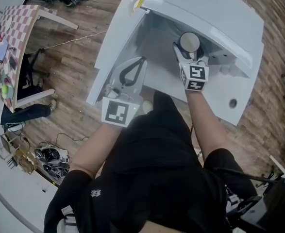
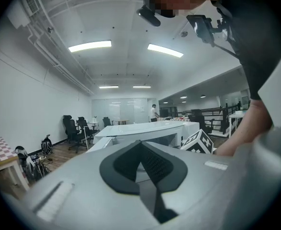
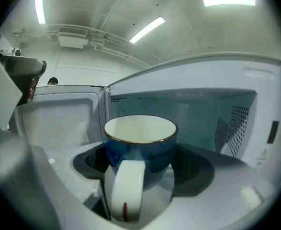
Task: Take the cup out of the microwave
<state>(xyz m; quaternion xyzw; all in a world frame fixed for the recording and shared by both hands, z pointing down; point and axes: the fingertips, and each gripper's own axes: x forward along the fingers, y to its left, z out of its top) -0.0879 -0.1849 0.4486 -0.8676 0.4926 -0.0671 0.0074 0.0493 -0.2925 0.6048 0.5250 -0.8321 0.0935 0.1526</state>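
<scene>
Two black-padded jaws of the right gripper press on opposite sides of a blue ceramic cup with a white inside and a white loop handle. They hold it at the open mouth of the boxy white microwave, which stands toward the far right corner of the white table. The handle points straight back at the gripper. The likeliest mishap from here is a slip: the pads grip a smooth, rounded, glazed wall, so a quick pull or a tilt of the wrist could let the cup rotate or drop onto the table's far edge. A careless backward draw could also knock the rim against the cavity's upper frame or against the open white microwave door swung out at the left. The left gripper sits over the near left part of the table with its jaws pressed together on nothing, pointing away across the room, so it offers no support if the cup goes. The cup's base is hidden behind the right gripper's body, so whether it rests on the cavity floor or hangs clear cannot be told. Its bottom inside is also out of sight, leaving any contents unknown, and whether the left gripper touches the table is unclear.
</scene>
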